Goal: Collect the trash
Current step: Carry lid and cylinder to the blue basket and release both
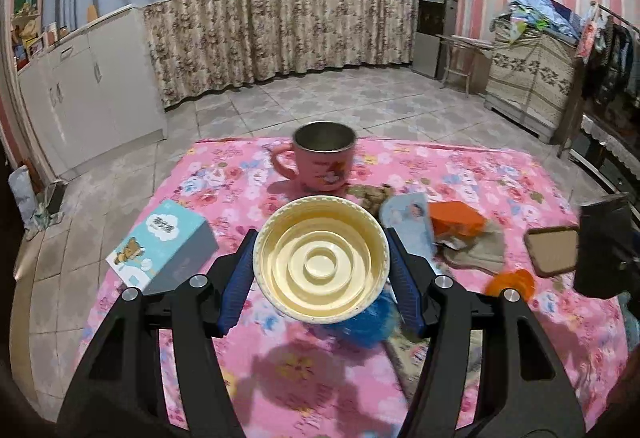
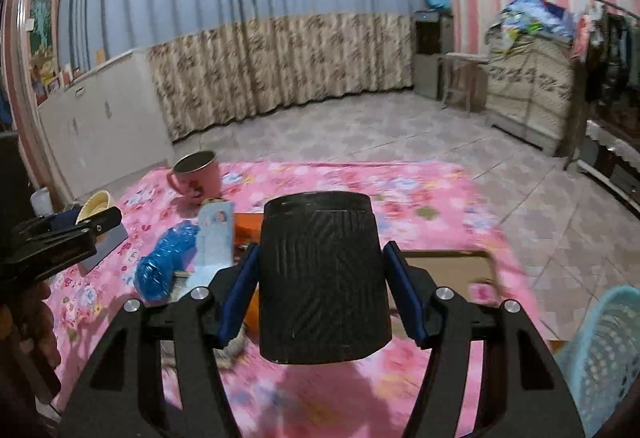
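Note:
My left gripper is shut on a cream plastic cup, held tilted so its mouth faces the camera, above the pink flowered tablecloth. My right gripper is shut on a black ribbed container, upright and lifted over the table. Trash lies between them: a crumpled blue plastic bag, a light-blue packet, an orange wrapper, brown scraps and a brownish flat piece. The left gripper with the cup shows at the left of the right wrist view.
A pink mug stands at the table's far edge. A tissue box lies at the left. A brown-rimmed flat thing lies at the right. A teal plastic basket stands beside the table at the near right. Tiled floor lies beyond.

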Demonstrator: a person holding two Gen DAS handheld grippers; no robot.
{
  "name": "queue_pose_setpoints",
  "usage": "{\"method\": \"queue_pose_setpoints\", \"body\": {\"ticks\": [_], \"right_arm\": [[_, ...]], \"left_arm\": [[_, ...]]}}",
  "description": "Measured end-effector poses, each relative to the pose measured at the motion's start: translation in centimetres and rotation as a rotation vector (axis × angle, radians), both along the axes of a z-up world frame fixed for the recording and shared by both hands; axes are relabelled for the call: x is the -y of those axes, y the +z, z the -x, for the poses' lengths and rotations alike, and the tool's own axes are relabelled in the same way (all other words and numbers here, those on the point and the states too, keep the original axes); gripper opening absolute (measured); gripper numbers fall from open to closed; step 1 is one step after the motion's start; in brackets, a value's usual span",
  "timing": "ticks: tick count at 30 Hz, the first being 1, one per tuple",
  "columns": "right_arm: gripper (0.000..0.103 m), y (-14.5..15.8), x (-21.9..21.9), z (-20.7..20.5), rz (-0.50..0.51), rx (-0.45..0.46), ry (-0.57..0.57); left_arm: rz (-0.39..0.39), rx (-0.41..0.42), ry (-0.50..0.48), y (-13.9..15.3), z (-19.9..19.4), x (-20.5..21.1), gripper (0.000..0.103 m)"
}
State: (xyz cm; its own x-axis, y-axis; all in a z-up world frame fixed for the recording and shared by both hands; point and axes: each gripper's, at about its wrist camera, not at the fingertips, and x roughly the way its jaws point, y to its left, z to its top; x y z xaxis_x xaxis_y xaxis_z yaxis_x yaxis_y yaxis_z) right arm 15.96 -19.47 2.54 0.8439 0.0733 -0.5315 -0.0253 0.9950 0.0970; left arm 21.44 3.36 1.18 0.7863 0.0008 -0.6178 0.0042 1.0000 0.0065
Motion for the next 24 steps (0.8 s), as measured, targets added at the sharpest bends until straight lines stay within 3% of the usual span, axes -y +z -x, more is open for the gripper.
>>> {"method": "queue_pose_setpoints", "body": {"ticks": [5,12,19,24], "right_arm": [[0.062,1.0,4.3,5.2,0.002,0.042,-0.078],[0.062,1.7,10.2,11.4,0.076,0.06,-0.214],[0.062,1.3,15.9,14.9,0.065,0.066,-0.371],[0.062,0.4,19.2,16.2,0.047,0.054,-0.477]], "left_arm": [[-0.02,0.018,-0.075,0.6,2.5,3.3,0.061],[0.072,0.09,-0.24,3.0,6.9,11.1,0.061],[0.038,0.081,-0.394,3.0,10.2,20.1,0.061],[0.065,0.053,-0.475,2.5,11.2,24.8,0.061]]}}
